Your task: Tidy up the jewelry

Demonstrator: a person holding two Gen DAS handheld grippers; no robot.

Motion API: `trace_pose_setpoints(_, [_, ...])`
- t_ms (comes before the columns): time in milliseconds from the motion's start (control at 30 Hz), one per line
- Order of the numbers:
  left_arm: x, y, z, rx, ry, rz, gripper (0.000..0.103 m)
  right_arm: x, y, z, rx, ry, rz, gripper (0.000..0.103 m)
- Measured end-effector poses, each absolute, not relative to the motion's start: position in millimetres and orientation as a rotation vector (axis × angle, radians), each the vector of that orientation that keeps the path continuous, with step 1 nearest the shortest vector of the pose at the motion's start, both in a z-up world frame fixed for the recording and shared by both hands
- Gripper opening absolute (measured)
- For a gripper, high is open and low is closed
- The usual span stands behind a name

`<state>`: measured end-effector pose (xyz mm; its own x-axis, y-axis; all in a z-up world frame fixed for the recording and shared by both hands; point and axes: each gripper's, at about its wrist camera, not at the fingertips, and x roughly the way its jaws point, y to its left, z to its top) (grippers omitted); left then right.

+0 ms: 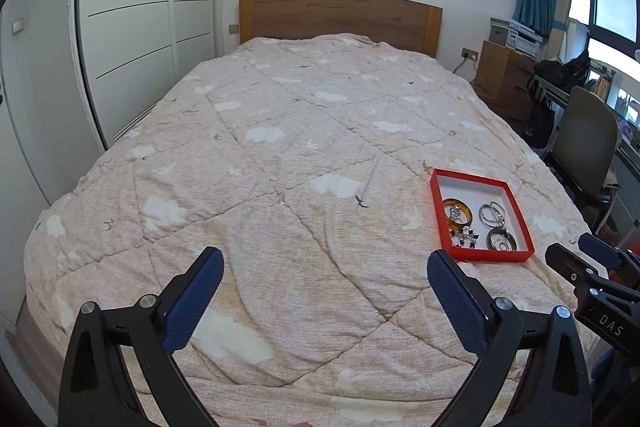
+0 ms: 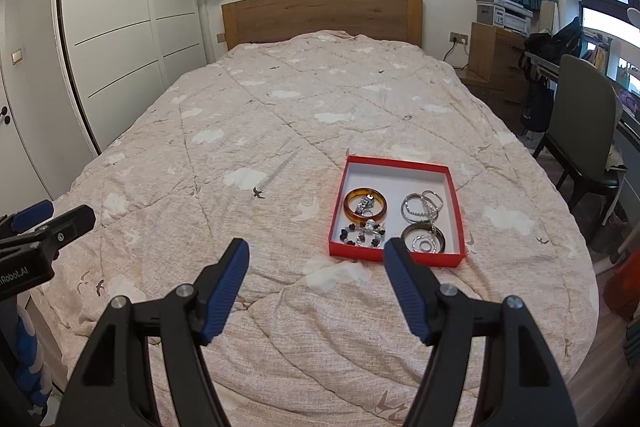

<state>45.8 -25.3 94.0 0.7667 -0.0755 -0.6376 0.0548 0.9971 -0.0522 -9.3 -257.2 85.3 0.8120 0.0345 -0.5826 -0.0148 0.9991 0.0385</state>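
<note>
A red tray (image 2: 396,258) with a white floor lies on the bed, also in the left wrist view (image 1: 486,255). It holds an amber bangle (image 2: 351,214), silver bangles (image 2: 420,207), a beaded bracelet (image 2: 362,231) and a dark ring-shaped piece (image 2: 438,237). My right gripper (image 2: 316,259) is open and empty, hovering just short of the tray's near edge. My left gripper (image 1: 326,267) is open and empty over bare quilt, left of the tray. Each gripper shows at the edge of the other's view.
The pink quilted bed (image 2: 280,107) with a wooden headboard (image 2: 320,13) fills both views. White wardrobe doors (image 2: 120,27) stand on the left. A chair (image 2: 580,139), wooden cabinet (image 2: 496,59) and desk clutter stand on the right.
</note>
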Motion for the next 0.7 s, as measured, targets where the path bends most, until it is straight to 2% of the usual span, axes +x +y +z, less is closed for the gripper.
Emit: trace_pose_setpoints(700, [39.2, -13.0, 77.9, -0.005, 0.733, -0.048, 0.103, -18.3, -256.0, 83.7, 0.022, 0.614, 0.013, 0.068])
